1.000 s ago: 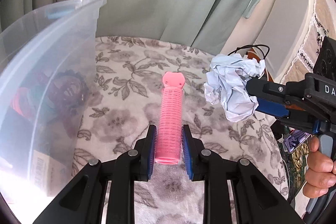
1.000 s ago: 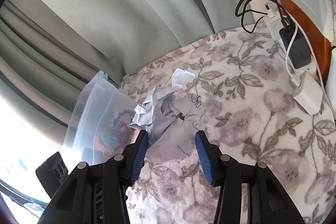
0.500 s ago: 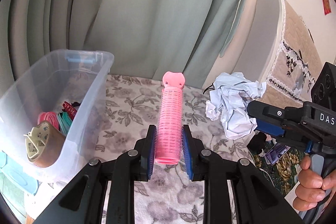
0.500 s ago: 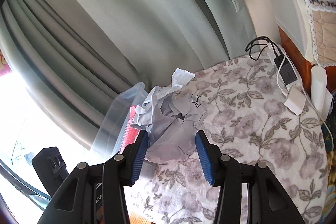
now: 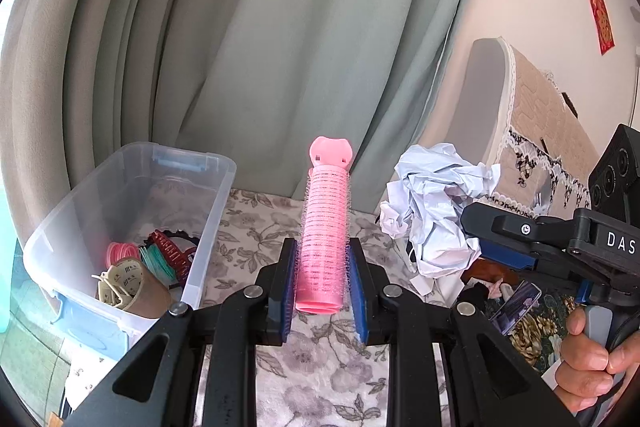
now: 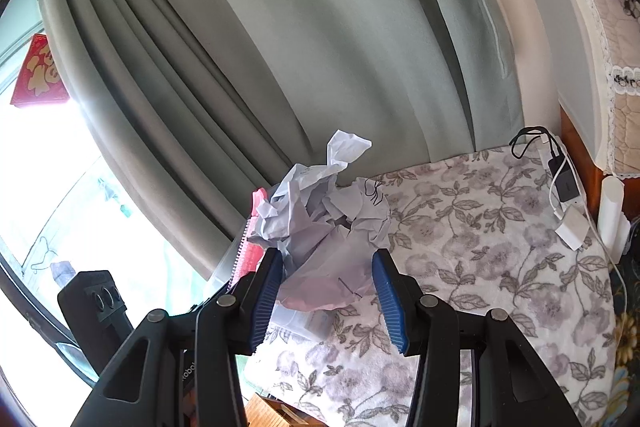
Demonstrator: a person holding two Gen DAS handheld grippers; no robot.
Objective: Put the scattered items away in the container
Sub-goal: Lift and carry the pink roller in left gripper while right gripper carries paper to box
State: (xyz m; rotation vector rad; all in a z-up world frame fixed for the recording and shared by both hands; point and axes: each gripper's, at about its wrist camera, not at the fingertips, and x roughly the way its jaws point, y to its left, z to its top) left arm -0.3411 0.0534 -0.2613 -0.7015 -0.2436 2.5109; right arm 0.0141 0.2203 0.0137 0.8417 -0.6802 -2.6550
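Note:
My left gripper (image 5: 322, 255) is shut on a pink hair roller (image 5: 325, 231) and holds it upright, high above the floral cloth, to the right of the clear plastic bin (image 5: 212, 223). The bin holds hair ties, a dark red claw clip and a beige clip. My right gripper (image 6: 326, 267) is shut on a crumpled white paper ball (image 6: 328, 219), also lifted; the ball shows in the left wrist view (image 5: 432, 211) at the right of the roller. The roller's edge (image 6: 246, 251) peeks out left of the paper in the right wrist view.
A floral cloth (image 6: 500, 259) covers the table. Chargers and cables (image 6: 564, 195) lie at its far right corner. Green curtains (image 5: 260, 47) hang behind. A quilted headboard (image 5: 532, 115) stands at the right. Clutter (image 5: 516, 307) lies below the right gripper.
Both grippers have risen and pulled back from the table with their loads still held. The bin now lies lower left in the left wrist view, its inside visible.

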